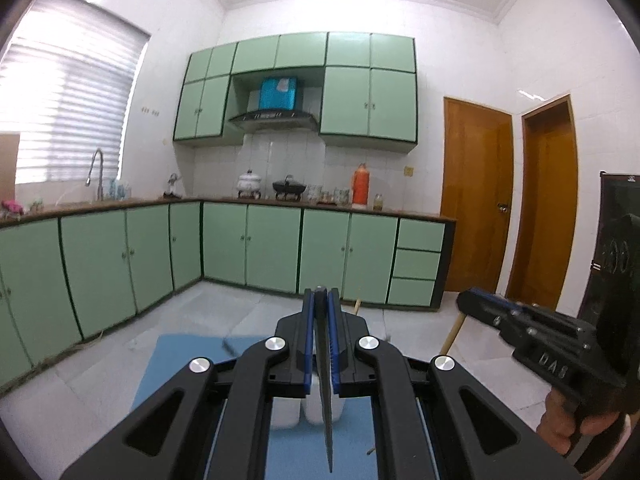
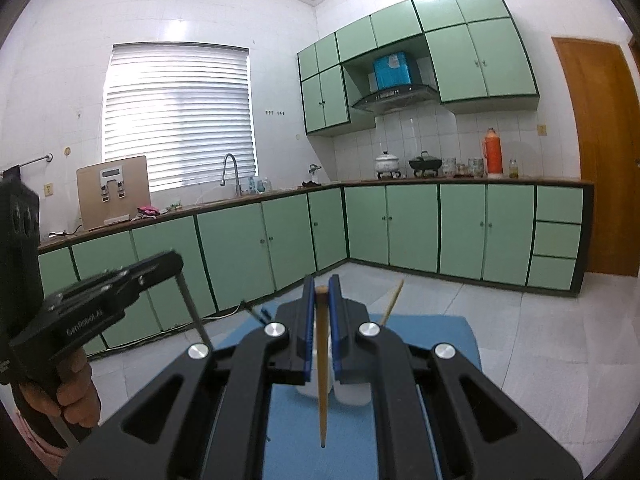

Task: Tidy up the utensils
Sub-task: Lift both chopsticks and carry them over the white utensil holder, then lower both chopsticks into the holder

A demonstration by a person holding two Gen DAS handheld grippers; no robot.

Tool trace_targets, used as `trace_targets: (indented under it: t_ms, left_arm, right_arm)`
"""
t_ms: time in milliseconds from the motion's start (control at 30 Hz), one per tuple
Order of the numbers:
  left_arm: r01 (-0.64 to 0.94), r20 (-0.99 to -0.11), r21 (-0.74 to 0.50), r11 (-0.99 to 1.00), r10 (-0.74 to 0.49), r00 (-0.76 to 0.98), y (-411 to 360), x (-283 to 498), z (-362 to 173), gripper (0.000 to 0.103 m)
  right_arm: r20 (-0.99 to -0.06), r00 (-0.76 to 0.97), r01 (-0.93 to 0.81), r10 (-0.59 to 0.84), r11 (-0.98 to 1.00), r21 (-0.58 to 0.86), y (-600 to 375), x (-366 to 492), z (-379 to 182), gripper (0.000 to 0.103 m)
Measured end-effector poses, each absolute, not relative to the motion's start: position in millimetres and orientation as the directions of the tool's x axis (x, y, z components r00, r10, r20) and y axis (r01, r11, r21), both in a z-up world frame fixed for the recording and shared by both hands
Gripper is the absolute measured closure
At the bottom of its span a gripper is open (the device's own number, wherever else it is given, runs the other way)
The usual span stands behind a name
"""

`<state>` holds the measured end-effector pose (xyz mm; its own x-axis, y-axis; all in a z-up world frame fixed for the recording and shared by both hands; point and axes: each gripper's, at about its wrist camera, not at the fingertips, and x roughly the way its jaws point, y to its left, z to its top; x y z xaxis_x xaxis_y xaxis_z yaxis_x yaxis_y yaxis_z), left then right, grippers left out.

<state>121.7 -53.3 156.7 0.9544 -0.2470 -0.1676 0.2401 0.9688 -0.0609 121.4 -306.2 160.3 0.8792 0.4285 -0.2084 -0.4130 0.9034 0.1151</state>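
You hold one utensil in each gripper. The left gripper (image 1: 321,300) has its blue-padded fingers (image 1: 308,340) pinching a dark, flat serrated metal knife (image 1: 327,408), which hangs with its tip pointing down. The right gripper (image 2: 321,286) has its fingers (image 2: 308,332) pinching a slender tan wooden chopstick (image 2: 322,380), also hanging tip down.

Step in hand, by my judgement: both utensils are lifted clear and carried above the twin white plastic holder cups (image 1: 306,408), which stand side by side on the light blue mat (image 1: 180,364) covering the table. Insertion is not yet done.

Next move calls for bringing each tip over its own cup mouth, keeping the shafts near upright, then lowering before you release. Which cup belongs to which utensil cannot be told.

Edges and room: a second tan chopstick (image 2: 394,300) already leans out at the far right of the cups, and a small blue-tipped utensil (image 2: 256,314) lies at the mat's far left edge. Keep the descending tips apart from both. The two grippers sit near each other side by side, so lower them without crossing. Above the mat the room is open.
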Motion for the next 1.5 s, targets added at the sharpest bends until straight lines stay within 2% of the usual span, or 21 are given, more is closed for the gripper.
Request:
trace_targets:
  t_ms: [233,533,967,1500]
  left_arm:
    - [0.232,-0.109,-0.027,0.972,-0.234,0.966,-63.6,158.1,194.1,0.096]
    - [0.165,-0.066,-0.020,0.986,-0.166,0.984,-53.8,214.9,209.7,0.096]
    - [0.113,-0.186,-0.022,0.993,-0.115,0.976,-44.5,291.4,153.1,0.096]
    - [0.122,-0.290,-0.023,0.992,-0.123,0.949,-47.7,311.5,103.8,0.096]
  right_arm:
    - [-0.175,0.881,-0.425,0.439,0.898,0.117,-303.6,153.9,191.1,0.097]
    - [-0.156,0.901,-0.390,0.406,0.913,0.123,-295.7,214.3,206.6,0.097]
    - [-0.239,0.904,-0.342,0.355,0.935,0.096,-271.1,279.7,158.0,0.097]
    - [-0.341,0.873,-0.332,0.347,0.938,0.105,-255.0,302.8,107.4,0.097]
